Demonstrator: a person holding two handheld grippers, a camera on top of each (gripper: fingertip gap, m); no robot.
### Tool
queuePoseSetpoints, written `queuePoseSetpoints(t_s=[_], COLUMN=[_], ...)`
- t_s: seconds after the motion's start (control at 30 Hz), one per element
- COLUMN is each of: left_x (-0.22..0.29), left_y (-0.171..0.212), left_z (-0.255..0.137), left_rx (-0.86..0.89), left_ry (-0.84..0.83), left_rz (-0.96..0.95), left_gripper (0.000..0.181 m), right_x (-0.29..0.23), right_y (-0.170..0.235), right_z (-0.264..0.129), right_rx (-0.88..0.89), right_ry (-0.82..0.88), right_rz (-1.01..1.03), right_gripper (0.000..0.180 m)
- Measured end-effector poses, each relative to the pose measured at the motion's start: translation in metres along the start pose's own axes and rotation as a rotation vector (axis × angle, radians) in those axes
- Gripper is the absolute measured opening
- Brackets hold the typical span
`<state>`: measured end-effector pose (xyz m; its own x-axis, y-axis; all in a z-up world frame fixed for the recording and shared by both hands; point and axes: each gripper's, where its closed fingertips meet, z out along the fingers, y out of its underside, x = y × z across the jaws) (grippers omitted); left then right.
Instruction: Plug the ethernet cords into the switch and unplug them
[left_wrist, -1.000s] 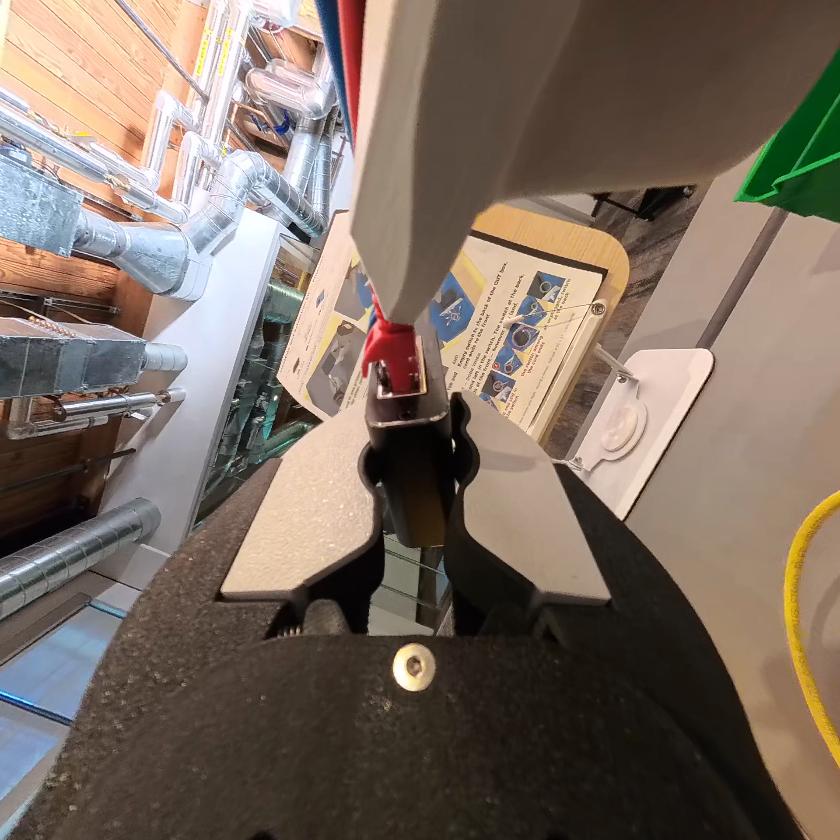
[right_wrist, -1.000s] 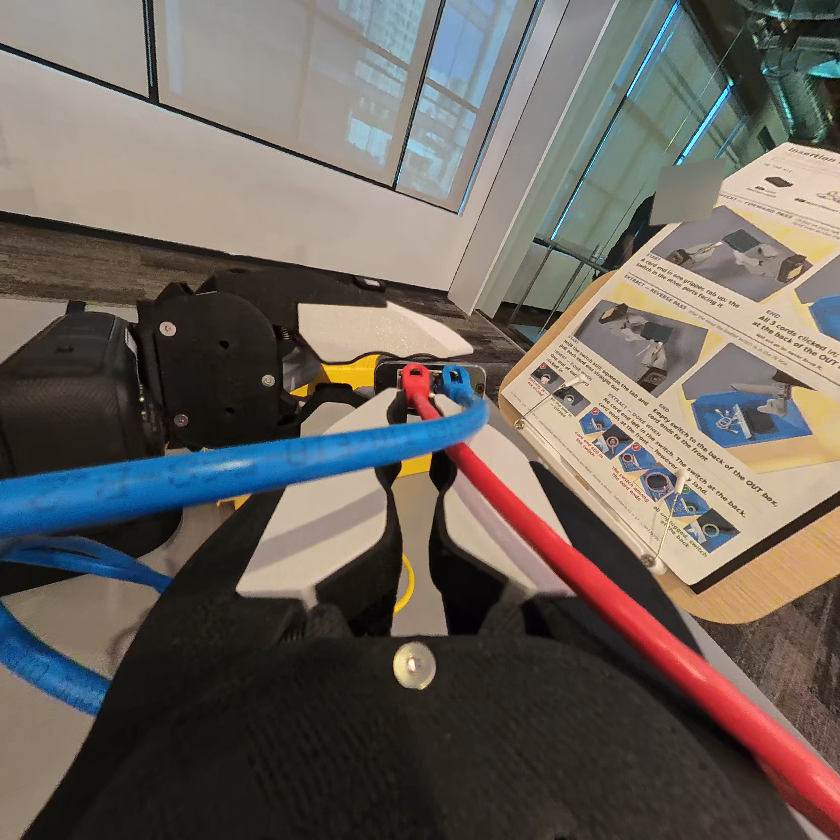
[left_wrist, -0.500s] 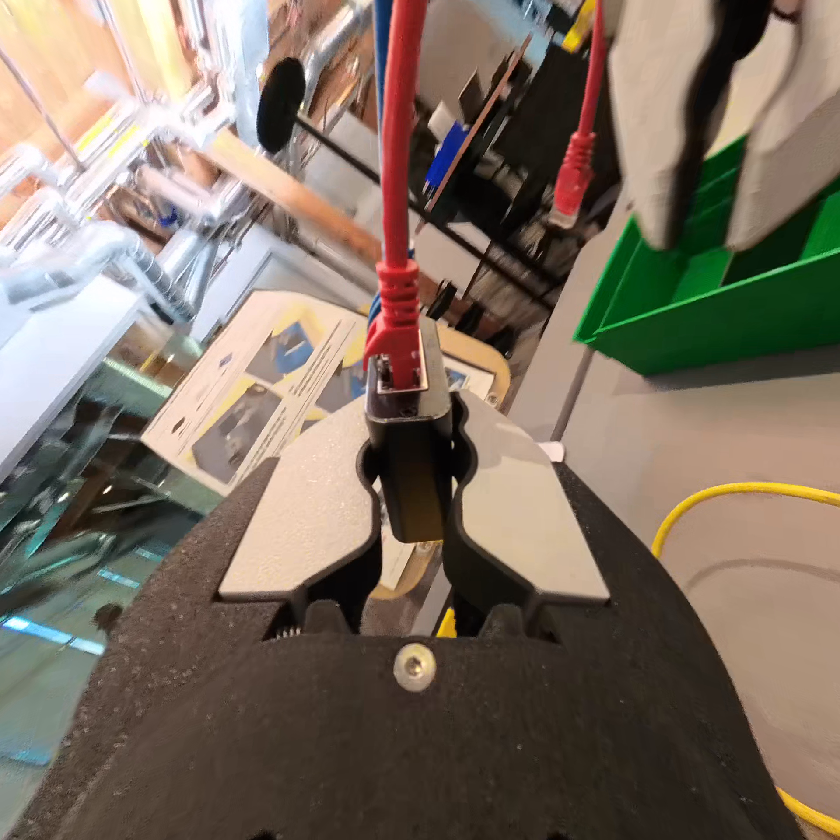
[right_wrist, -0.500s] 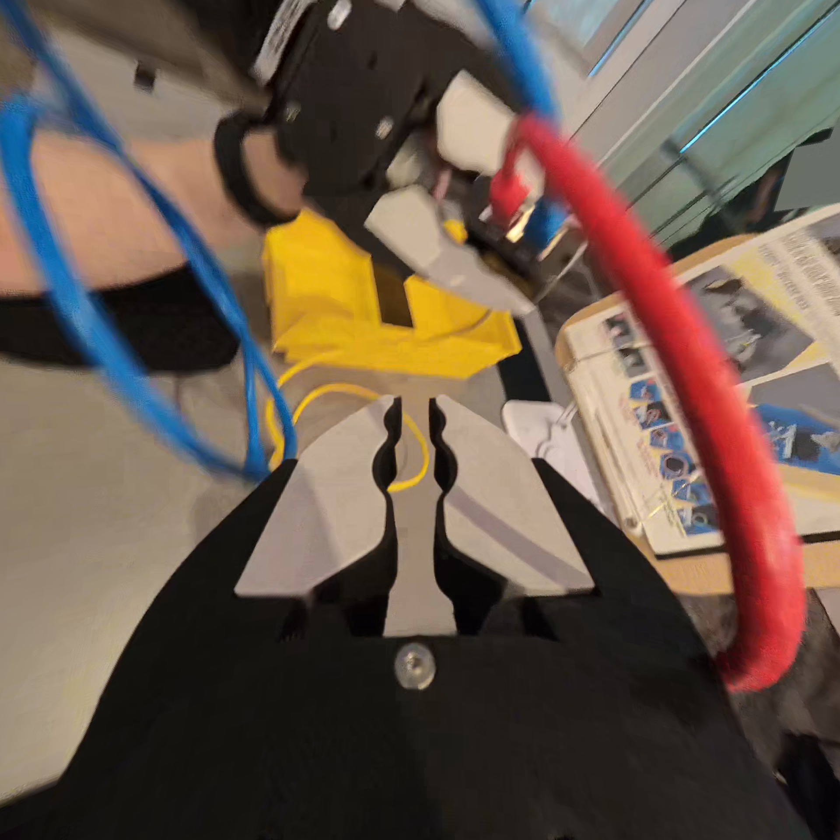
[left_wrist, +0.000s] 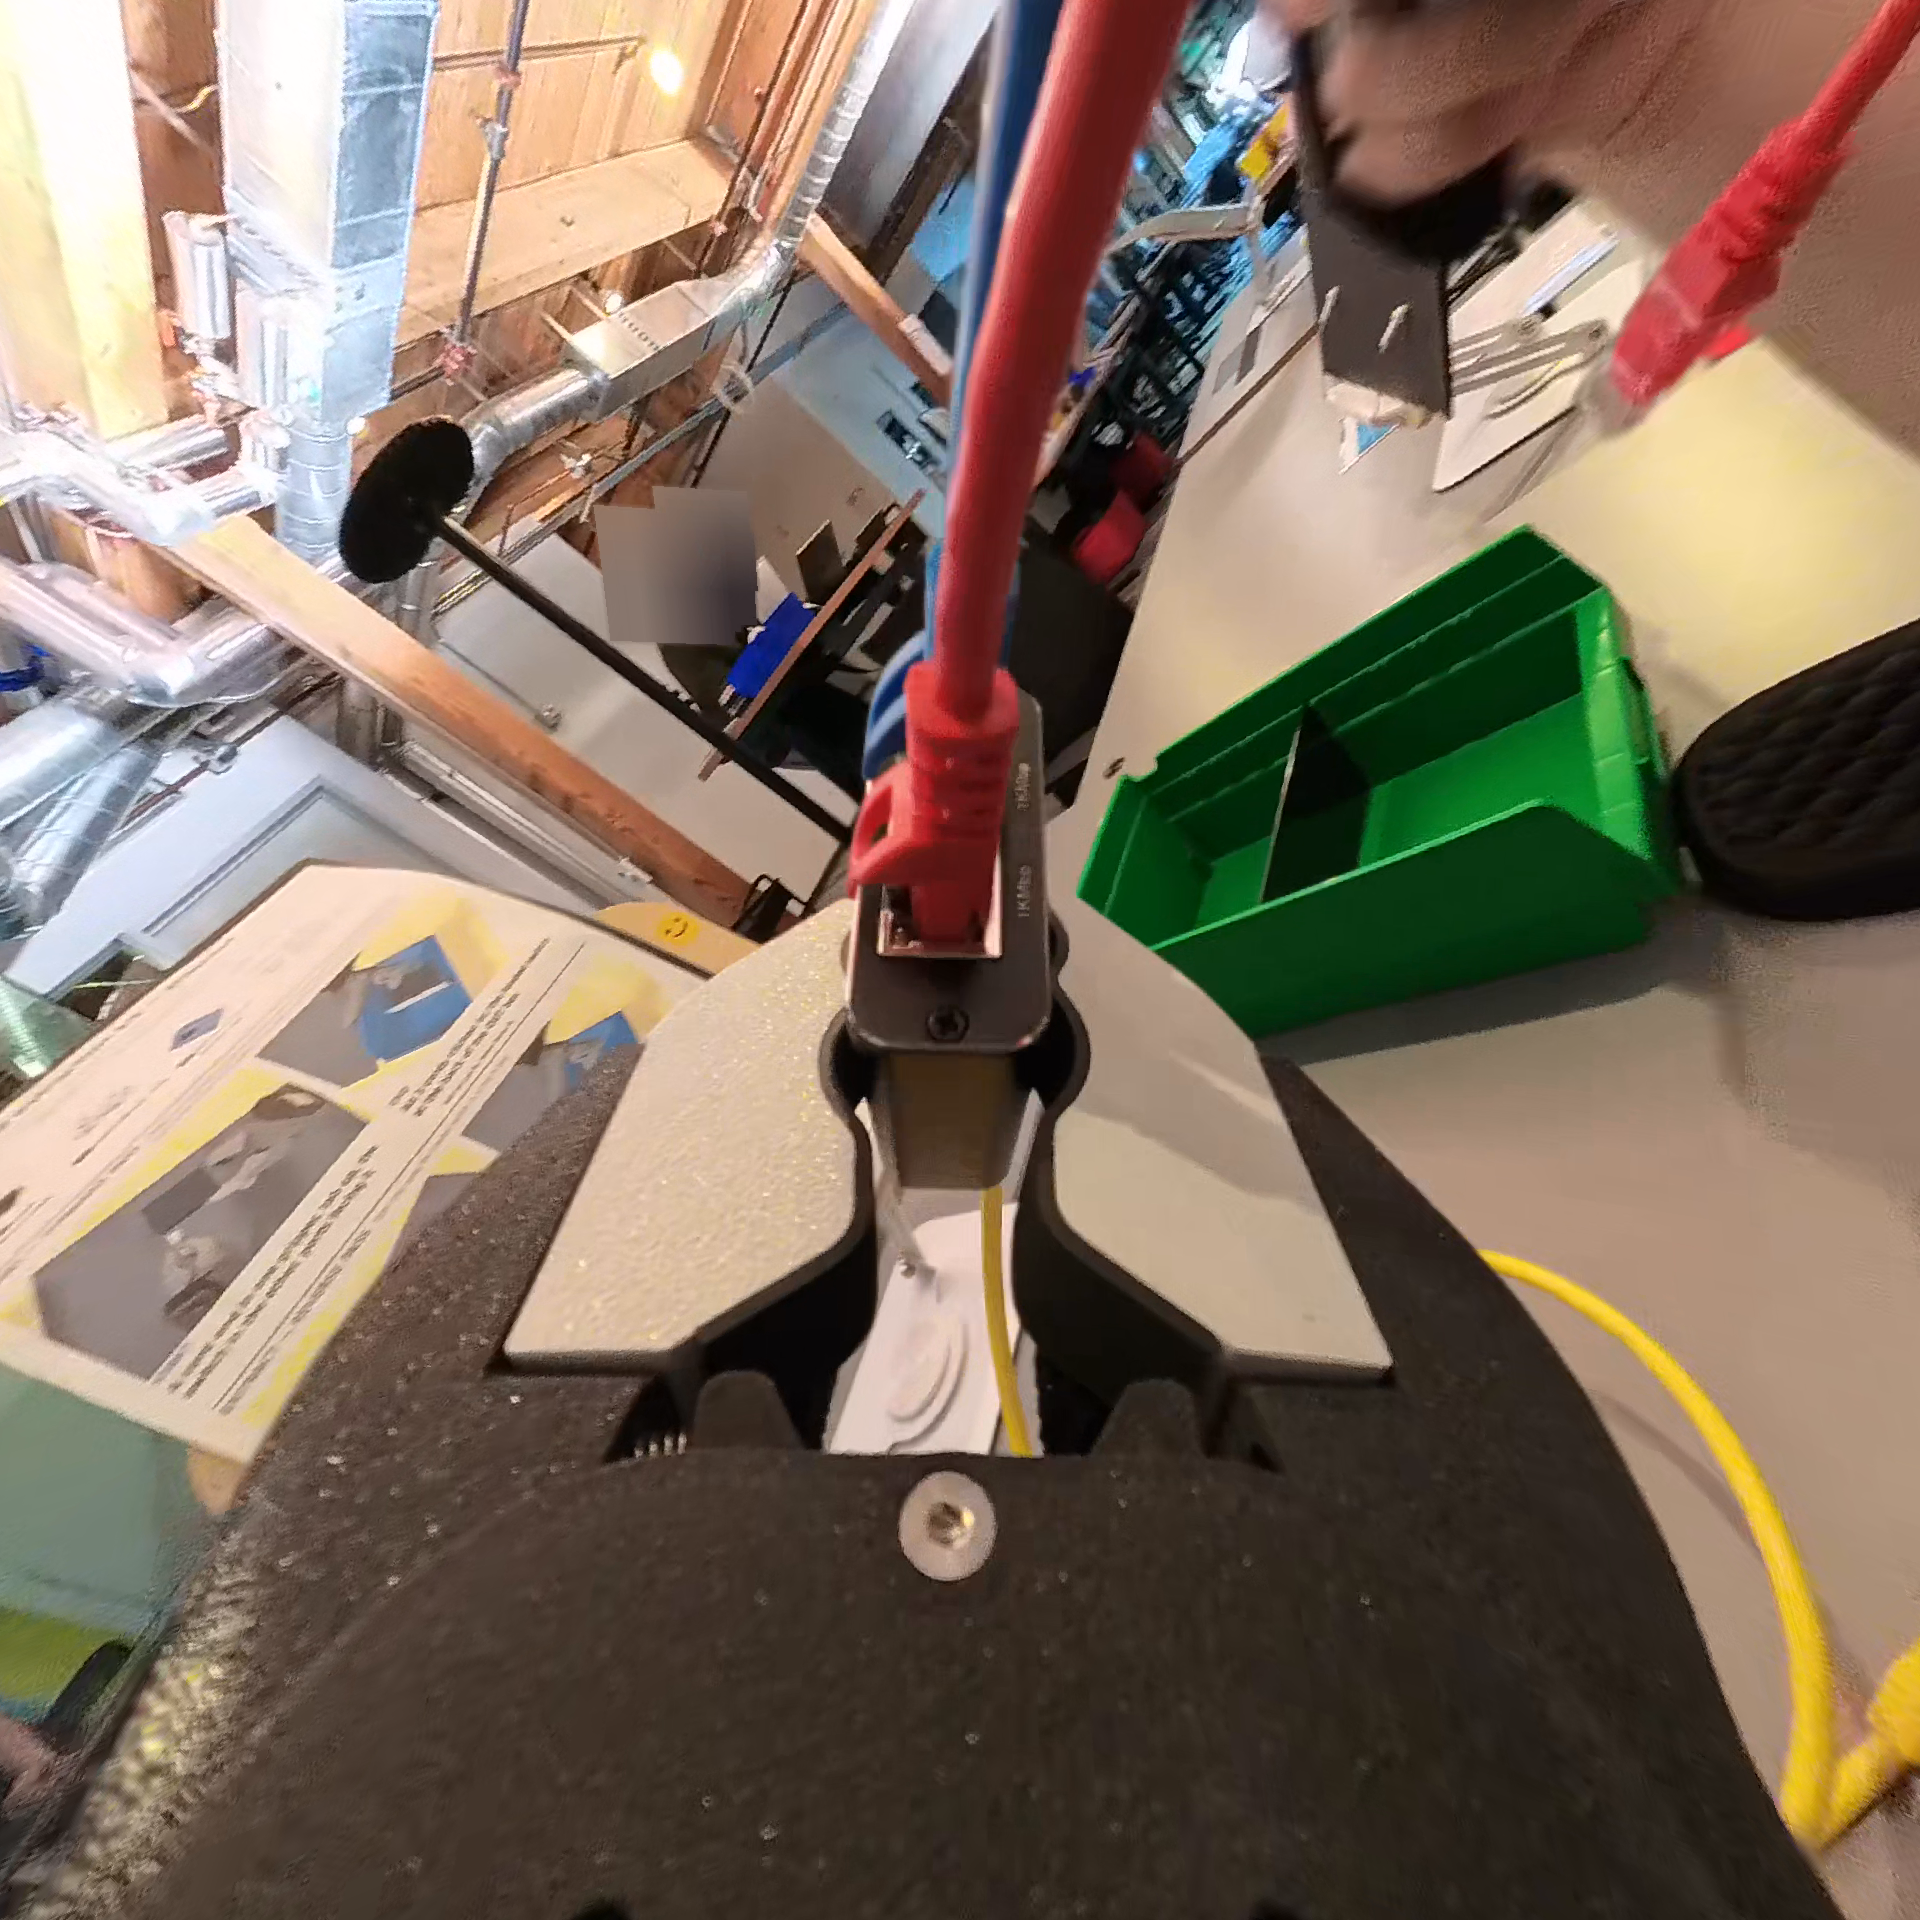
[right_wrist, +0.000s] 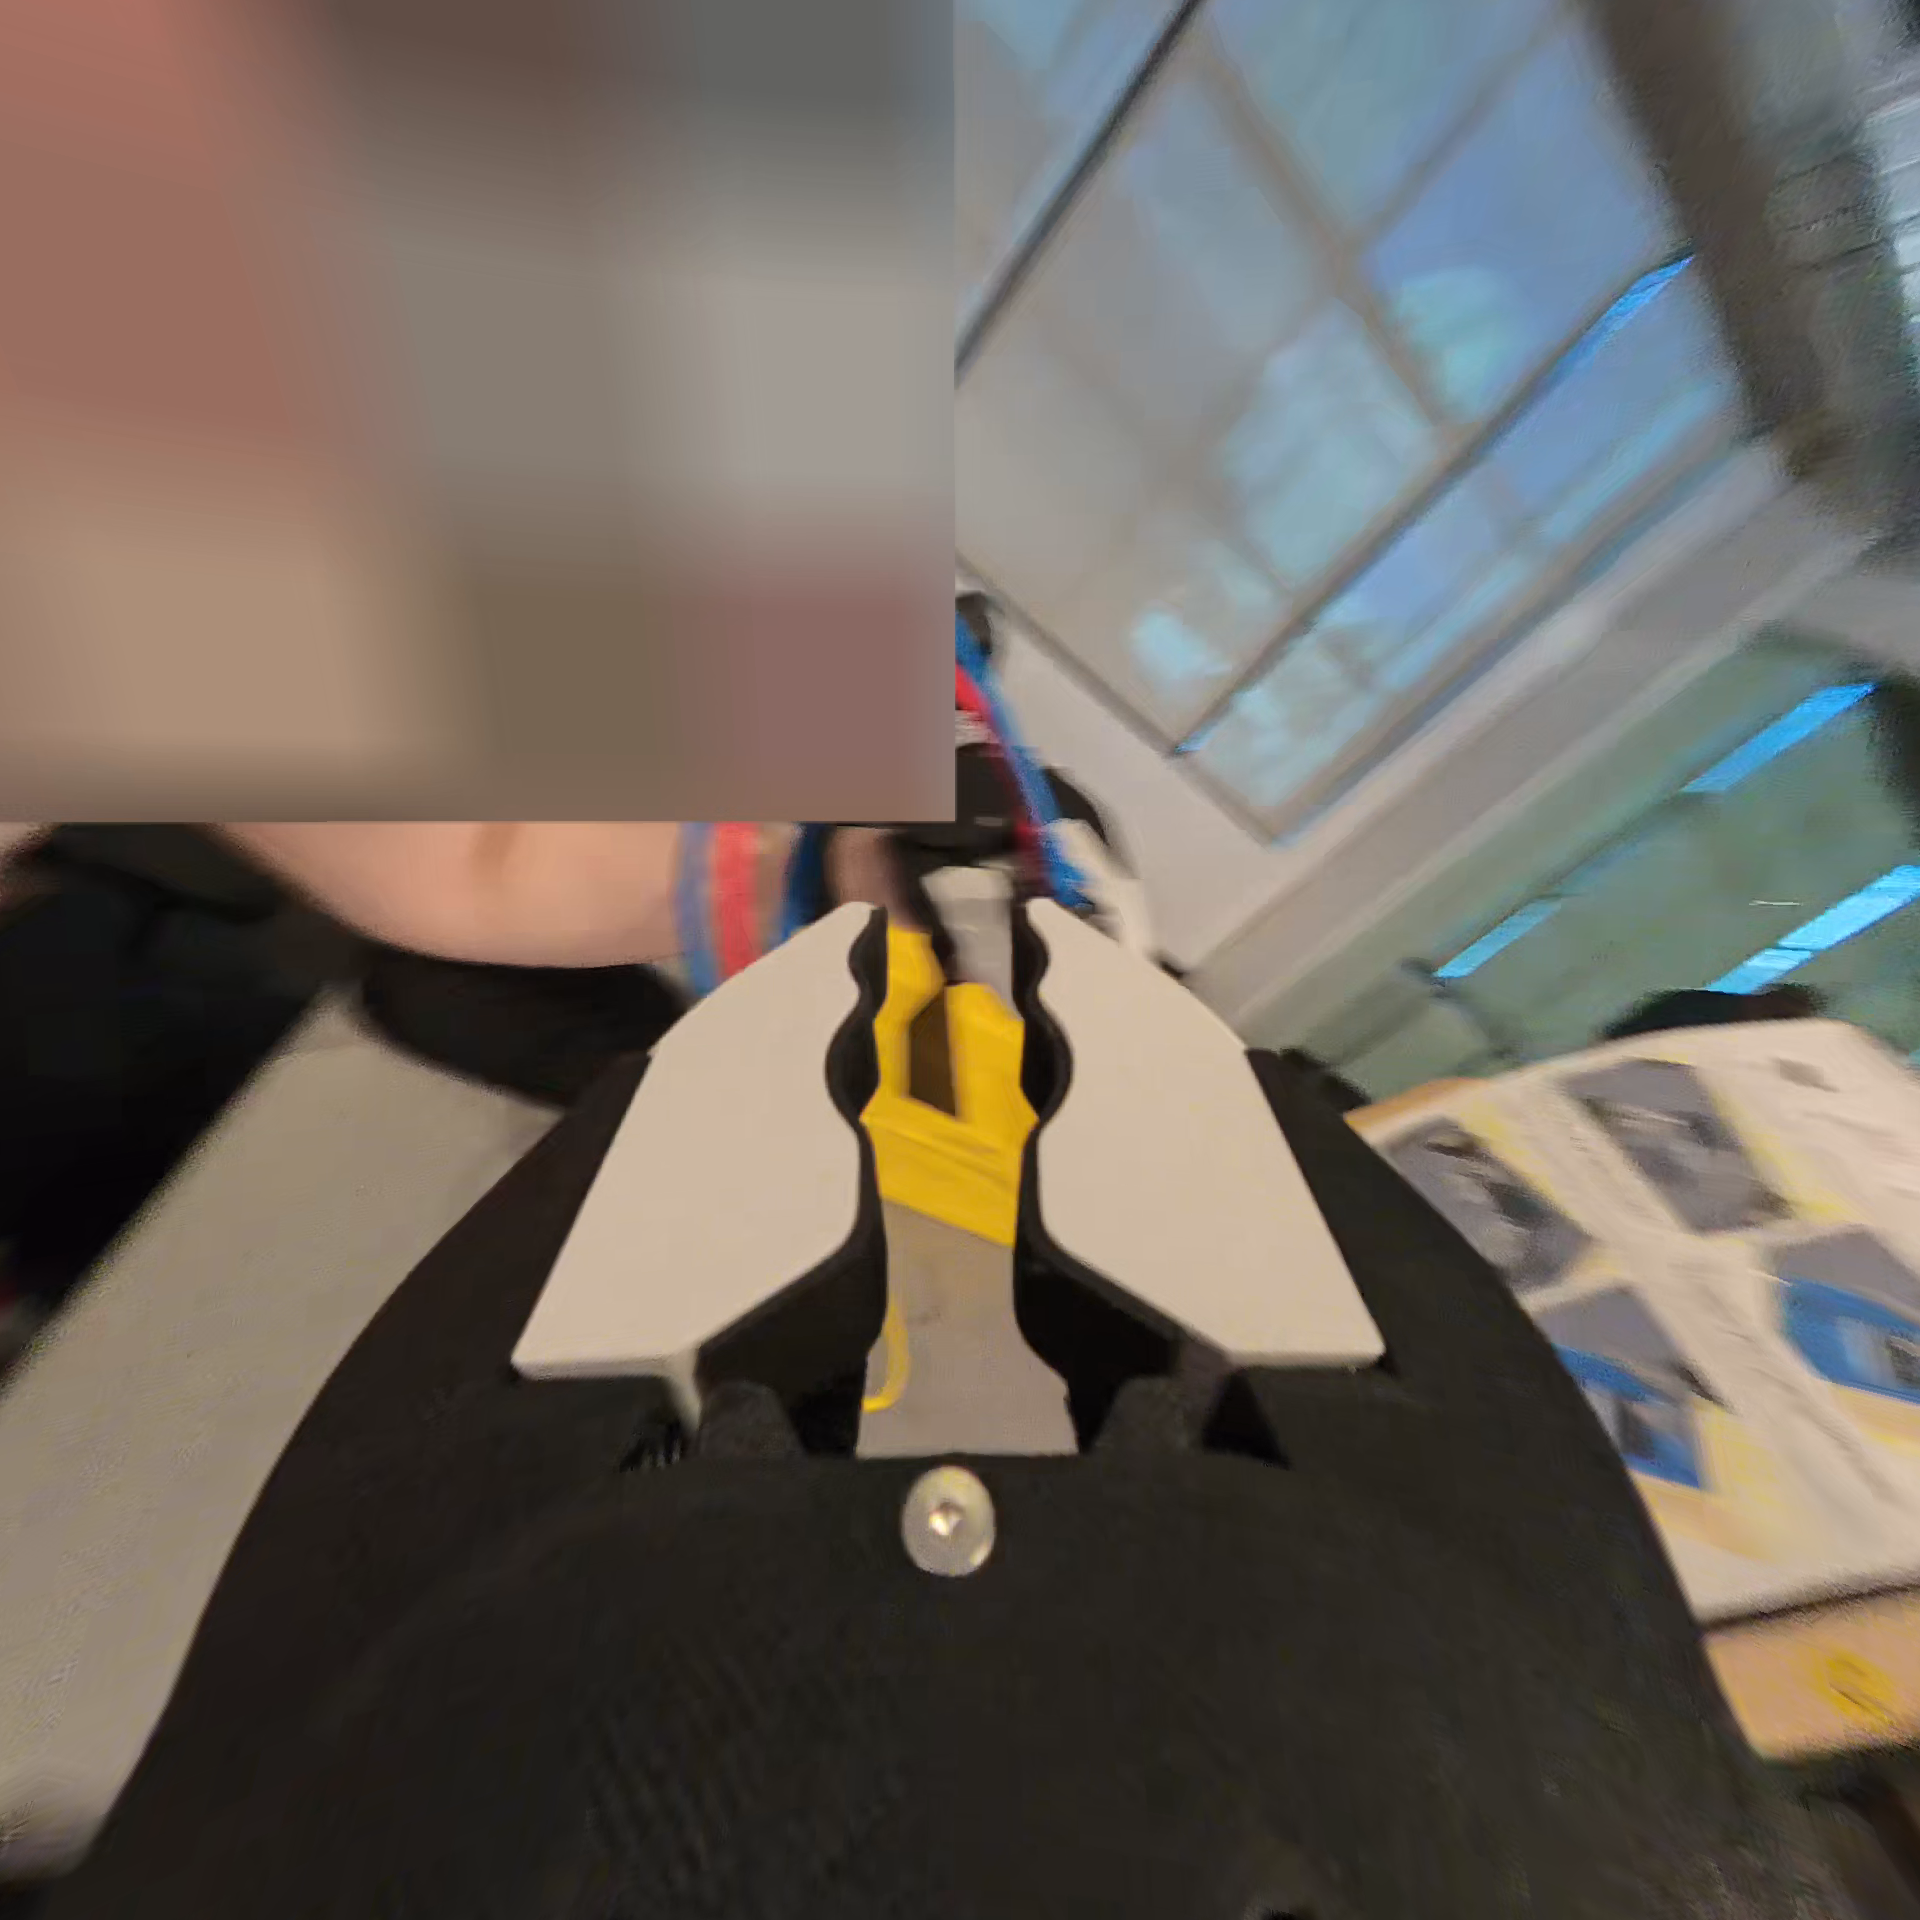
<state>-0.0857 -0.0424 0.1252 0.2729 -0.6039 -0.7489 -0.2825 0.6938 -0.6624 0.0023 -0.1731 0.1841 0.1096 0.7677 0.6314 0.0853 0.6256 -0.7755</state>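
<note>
While my left gripper (left_wrist: 951, 1023) pinches the black switch (left_wrist: 948, 977) edge-on between its pale fingers (left_wrist: 717, 1164), the far end of that box is lost behind the cords rising from it. A red cord (left_wrist: 1023, 343) sits plugged into the nearest port just past my fingertips, and a blue cord (left_wrist: 1000, 166) runs up close behind it, its plug mostly hidden by the red boot. Up and to the right of these jaws the red cord's other plug (left_wrist: 1714, 270) hangs free, beside a blurred forearm cut off by the frame edge. Beyond the jaws to the right a green bin (left_wrist: 1455, 831) rests on the grey table (left_wrist: 1558, 1091); a yellow cord (left_wrist: 1662, 1455) trails on the table at lower right, and a thin stretch of it shows through the gap beneath the switch. To the left lies an instruction sheet (left_wrist: 239, 1122), partly covered by my own body. My right gripper (right_wrist: 951, 997) stands with its jaws slightly apart and nothing clamped in them; the yellow bin (right_wrist: 940, 1132) seen through the gap lies beyond them, on the table. That whole view is smeared: ahead of the fingertips I make out only streaks of red and blue cord and a dark shape, too blurred to name.
</note>
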Motion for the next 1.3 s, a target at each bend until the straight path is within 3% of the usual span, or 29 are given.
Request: queuePoseSetpoints(t_s=[0.07, 0.17, 0.27, 0.43, 0.6, 0.87, 1.07, 1.3], left_x=[0.007, 0.019, 0.033, 0.051, 0.063, 0.071, 0.069, 0.021], left_y=[-0.004, -0.011, -0.014, -0.015, -0.013, -0.015, -0.007, 0.022], left_z=[0.004, 0.012, 0.020, 0.032, 0.036, 0.036, 0.039, 0.015], left_rx=[0.007, 0.024, 0.024, 0.015, -0.001, 0.010, -0.038, -0.109], left_ry=[0.033, 0.077, 0.124, 0.176, 0.214, 0.265, 0.261, 0.145], left_rz=[-0.004, -0.002, 0.007, 0.045, 0.076, 0.046, -0.017, -0.226], left_gripper=[0.026, 0.026, 0.026, 0.026, 0.026, 0.026, 0.027, 0.056], right_x=[0.029, 0.048, 0.035, 0.014, 0.005, 0.000, 0.003, 0.040], right_y=[0.017, 0.049, 0.070, 0.090, 0.101, 0.102, 0.108, 0.122], right_z=[0.002, 0.023, 0.054, 0.087, 0.088, 0.085, 0.084, 0.071], right_rx=[0.018, -0.015, -0.097, -0.276, -0.336, -0.291, -0.389, -0.443], right_ry=[0.115, 0.154, 0.118, 0.082, 0.027, -0.034, -0.025, 0.146], right_rz=[-0.015, 0.020, -0.102, -0.274, -0.311, -0.248, -0.223, -0.166], right_gripper=[0.027, 0.035, 0.045, 0.044, 0.026, 0.026, 0.026, 0.026])
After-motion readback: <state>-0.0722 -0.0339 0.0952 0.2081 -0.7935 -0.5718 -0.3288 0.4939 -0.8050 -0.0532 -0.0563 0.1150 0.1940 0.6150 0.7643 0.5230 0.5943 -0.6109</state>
